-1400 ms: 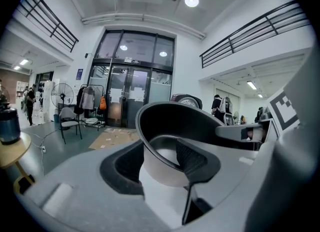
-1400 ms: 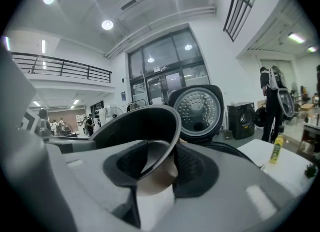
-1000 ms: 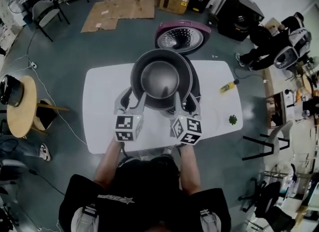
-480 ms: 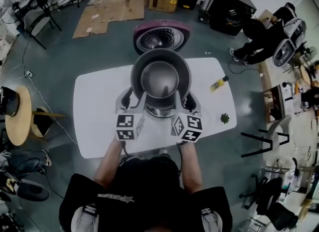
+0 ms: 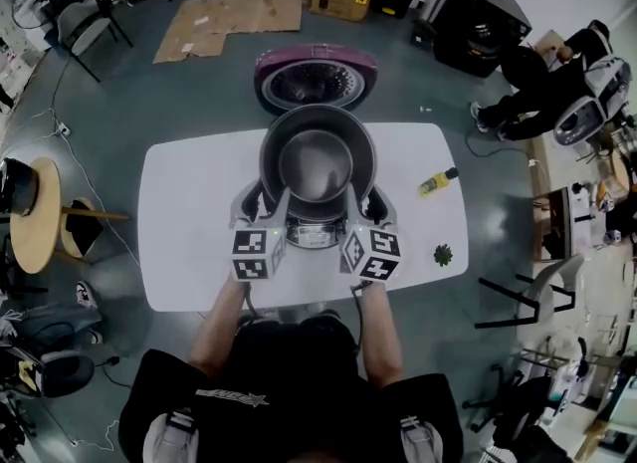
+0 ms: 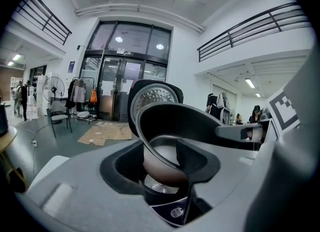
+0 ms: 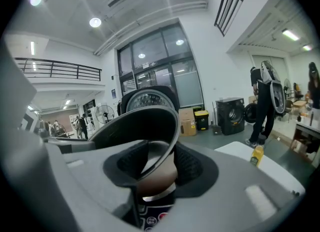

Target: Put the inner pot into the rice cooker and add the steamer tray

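Observation:
The dark inner pot (image 5: 318, 160) hangs just over the rice cooker (image 5: 317, 236), whose front panel shows under the pot's near edge. My left gripper (image 5: 261, 202) is shut on the pot's left rim and my right gripper (image 5: 371, 206) on its right rim. In the left gripper view the rim of the inner pot (image 6: 172, 126) passes between the pads of the left gripper (image 6: 161, 160), above the cooker's body (image 6: 167, 207). The right gripper view shows the inner pot (image 7: 145, 126) clamped by the right gripper (image 7: 158, 165), above the cooker's buttons (image 7: 150, 220). The cooker's lid (image 5: 317, 77) stands open behind.
The cooker stands on a white table (image 5: 189, 222). A yellow bottle (image 5: 437, 181) and a small green thing (image 5: 443, 254) lie at the table's right end. Flattened cardboard (image 5: 239, 15), chairs and a round side table (image 5: 38, 227) surround it. A person (image 5: 542, 88) sits at far right.
Both grippers have carried the pot sideways and slightly down, so it now lines up with the open lid. The cooker's front panel has come into sight beneath it.

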The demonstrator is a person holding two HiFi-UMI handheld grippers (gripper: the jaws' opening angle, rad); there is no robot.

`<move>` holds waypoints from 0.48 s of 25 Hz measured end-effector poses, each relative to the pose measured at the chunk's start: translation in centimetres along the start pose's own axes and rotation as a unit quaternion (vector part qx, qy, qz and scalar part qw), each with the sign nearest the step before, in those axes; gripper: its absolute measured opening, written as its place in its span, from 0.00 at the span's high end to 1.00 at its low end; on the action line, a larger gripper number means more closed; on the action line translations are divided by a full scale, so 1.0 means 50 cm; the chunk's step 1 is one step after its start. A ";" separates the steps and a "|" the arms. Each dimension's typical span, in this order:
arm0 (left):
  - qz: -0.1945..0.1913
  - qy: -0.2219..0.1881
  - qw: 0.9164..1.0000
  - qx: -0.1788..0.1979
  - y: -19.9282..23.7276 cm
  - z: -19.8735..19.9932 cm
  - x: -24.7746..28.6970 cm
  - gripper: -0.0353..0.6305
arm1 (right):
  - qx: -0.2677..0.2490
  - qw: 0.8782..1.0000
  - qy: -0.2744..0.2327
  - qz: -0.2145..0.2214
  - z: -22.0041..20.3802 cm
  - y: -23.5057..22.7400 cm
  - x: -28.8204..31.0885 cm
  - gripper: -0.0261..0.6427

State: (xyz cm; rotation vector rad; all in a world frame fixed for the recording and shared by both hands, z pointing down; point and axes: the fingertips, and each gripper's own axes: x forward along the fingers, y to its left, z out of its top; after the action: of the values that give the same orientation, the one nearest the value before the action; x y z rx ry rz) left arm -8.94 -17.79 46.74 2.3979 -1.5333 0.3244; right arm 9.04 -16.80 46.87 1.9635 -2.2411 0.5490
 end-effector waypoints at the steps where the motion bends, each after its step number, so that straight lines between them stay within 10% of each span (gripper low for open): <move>1: 0.004 0.006 1.000 -0.003 0.001 -0.007 0.005 0.63 | 0.001 1.000 0.006 0.003 -0.005 -0.003 0.007 0.73; 12: 0.037 0.055 0.998 -0.024 0.016 -0.060 0.051 0.62 | 0.002 0.997 0.070 0.028 -0.055 -0.024 0.076 0.73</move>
State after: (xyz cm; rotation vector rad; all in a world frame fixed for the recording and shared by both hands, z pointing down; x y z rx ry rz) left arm -8.74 -19.22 50.49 2.2513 -1.5649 0.4215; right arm 9.19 -19.54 50.87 1.8098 -2.2161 0.6762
